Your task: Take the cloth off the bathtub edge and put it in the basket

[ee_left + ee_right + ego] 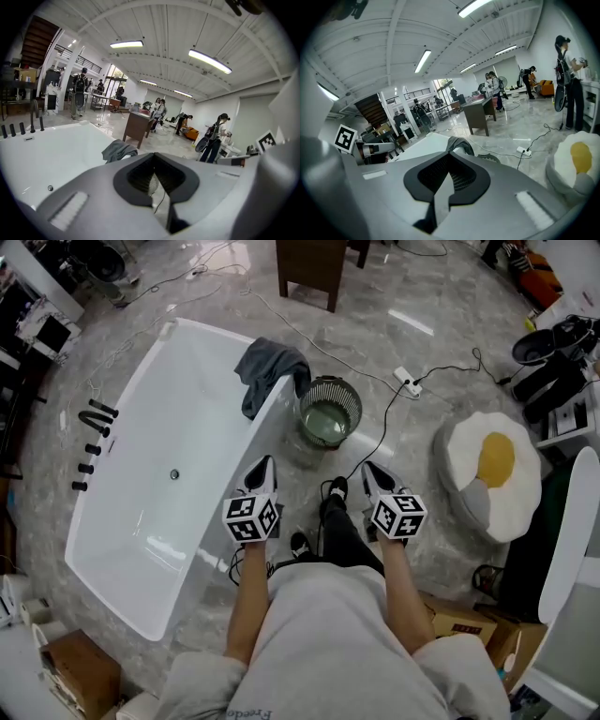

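Observation:
A dark grey cloth [270, 371] hangs over the far right rim of the white bathtub [141, 512]. Right beside the tub stands a round wire basket [330, 411] with nothing visible in it. My left gripper [262, 465] is shut and empty, over the tub's right rim, well short of the cloth. My right gripper [368, 468] is also shut and empty, over the floor on the near side of the basket. The left gripper view shows the cloth [119, 151] ahead, beyond its closed jaws. In the right gripper view, the cloth [459, 143] and the basket [490, 159] lie past the closed jaws.
A black cable runs across the floor from a power strip [408, 381] towards my feet. An egg-shaped cushion [492, 474] sits to the right and a wooden table [311, 266] beyond the basket. Black taps [94, 423] stand on the tub's left rim. People stand far off.

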Tool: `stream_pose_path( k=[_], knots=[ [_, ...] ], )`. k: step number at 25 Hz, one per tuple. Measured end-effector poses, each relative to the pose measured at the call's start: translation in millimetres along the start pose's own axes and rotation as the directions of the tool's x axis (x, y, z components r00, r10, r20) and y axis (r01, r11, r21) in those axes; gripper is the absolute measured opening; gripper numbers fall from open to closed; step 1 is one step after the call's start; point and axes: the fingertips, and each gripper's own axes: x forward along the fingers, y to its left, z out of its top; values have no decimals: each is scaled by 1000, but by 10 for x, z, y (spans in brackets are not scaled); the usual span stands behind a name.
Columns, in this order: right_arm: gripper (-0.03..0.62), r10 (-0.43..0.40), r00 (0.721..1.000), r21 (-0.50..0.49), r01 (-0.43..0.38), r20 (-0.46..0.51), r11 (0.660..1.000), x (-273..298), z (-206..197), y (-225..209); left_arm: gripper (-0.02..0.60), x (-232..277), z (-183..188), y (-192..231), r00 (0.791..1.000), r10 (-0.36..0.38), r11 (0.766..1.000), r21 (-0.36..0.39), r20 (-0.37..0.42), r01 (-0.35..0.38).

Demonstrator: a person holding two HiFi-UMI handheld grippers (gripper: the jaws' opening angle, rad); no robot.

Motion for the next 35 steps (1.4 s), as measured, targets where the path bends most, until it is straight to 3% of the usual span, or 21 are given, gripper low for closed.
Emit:
stream_pose_path(
  k=[7,12,21,24,28,31,35],
  knots=[
    [0,32,999,31,-31,-26,999,633,336,-417,58,656,130,106,997,43,999,-9,-59,-44],
    [0,77,996,49,-75,-33,996,1049,636,-824,58,1156,325,-73,997,-15,1000,-25,-72,13],
    [2,257,964,66,-252,-70,965,1712,1051,-1141,58,1562,606,-9,991,89,996,30,-104,-86],
    [0,307,949,49,-303,-79,952,2107,1246,-1080,58,1584,640,99,987,99,995,45,-127,-94],
    [2,356,931,-64,-361,-78,930,2549,1708,-809,58,1526,659,398,978,159,987,42,-135,-155],
    [2,359,931,-114,-365,-68,924,2739,1901,-669,58,1584,663,635,972,191,981,23,-133,-190],
    [2,331,942,-83,-334,-46,939,2991,1955,-657,58,1809,703,905,974,179,984,4,-140,-180]
  ],
)
